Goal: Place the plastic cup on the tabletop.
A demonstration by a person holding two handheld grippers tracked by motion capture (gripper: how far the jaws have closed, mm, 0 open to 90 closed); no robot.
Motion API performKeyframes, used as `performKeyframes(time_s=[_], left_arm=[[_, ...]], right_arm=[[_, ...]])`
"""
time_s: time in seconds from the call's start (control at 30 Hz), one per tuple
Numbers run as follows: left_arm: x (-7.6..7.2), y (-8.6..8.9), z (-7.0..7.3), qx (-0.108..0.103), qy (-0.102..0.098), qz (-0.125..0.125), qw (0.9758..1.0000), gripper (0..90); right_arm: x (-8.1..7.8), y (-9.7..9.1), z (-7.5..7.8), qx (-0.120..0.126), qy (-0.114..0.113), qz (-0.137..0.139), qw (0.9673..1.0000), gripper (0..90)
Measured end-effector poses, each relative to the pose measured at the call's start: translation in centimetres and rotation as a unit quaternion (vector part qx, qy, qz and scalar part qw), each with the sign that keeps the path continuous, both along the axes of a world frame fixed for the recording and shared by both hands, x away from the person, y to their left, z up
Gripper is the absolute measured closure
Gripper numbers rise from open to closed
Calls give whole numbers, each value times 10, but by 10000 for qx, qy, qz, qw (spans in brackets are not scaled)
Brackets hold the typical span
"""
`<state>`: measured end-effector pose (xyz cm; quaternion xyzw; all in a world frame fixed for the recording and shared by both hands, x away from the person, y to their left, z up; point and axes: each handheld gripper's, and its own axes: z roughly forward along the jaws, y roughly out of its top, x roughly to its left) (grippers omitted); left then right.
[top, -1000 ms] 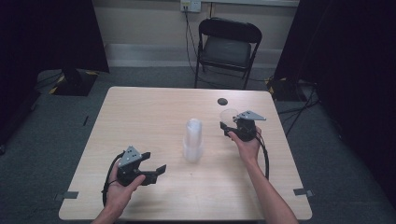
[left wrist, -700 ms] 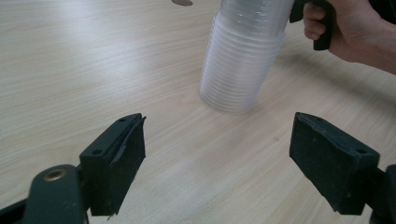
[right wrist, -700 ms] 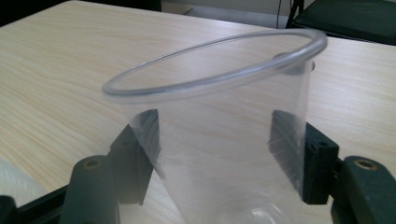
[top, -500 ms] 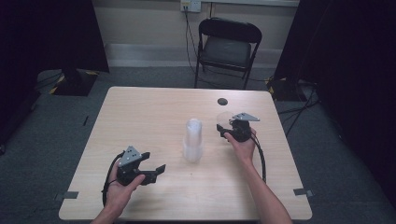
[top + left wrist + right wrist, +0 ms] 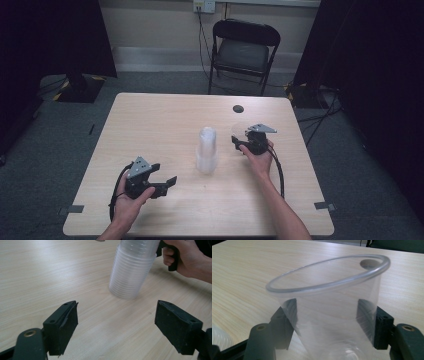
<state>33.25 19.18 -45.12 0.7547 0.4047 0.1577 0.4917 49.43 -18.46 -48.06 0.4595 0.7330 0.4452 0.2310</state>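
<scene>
Right gripper (image 5: pixel 327 322) was pinching a single clear cup (image 5: pixel 329 315), at 3 o'clock from the stack (image 5: pixel 206 150) mid-table. Left gripper (image 5: pixel 116 327) sat spread, empty. Probably next: set it down upright.

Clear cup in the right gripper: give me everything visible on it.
The clear cup looks like thin transparent plastic with a rolled rim and a tapered wall. It is a single, empty cup, mouth up and slightly tilted. The right gripper clamps it, black jaws pressing opposite sides of the wall. In the high view it sits right of the cup stack, apart from it.
</scene>
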Motion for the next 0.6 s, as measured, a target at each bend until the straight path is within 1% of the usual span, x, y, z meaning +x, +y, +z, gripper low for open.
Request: performKeyframes(time_s=[0.17,0.27,0.4,0.47,0.53,0.6], left_arm=[[0,0,0,-3,0,11,10000,186],[0,0,0,-4,-5,14,10000,186],[0,0,0,7,-7,20,10000,187],[0,0,0,9,-7,22,10000,187],[0,1,0,-10,-10,29,10000,187],[1,1,0,-5,-9,43,10000,187]], right_arm=[[-6,-5,-1,49,46,-24,10000,319],[-11,-4,-3,-51,70,20,10000,320],[-13,-5,-5,-35,117,57,9999,307],[-12,-5,-6,-11,206,109,9997,254],[-12,-5,-7,31,268,71,9996,186],[-12,-7,-8,83,336,62,9994,153]])
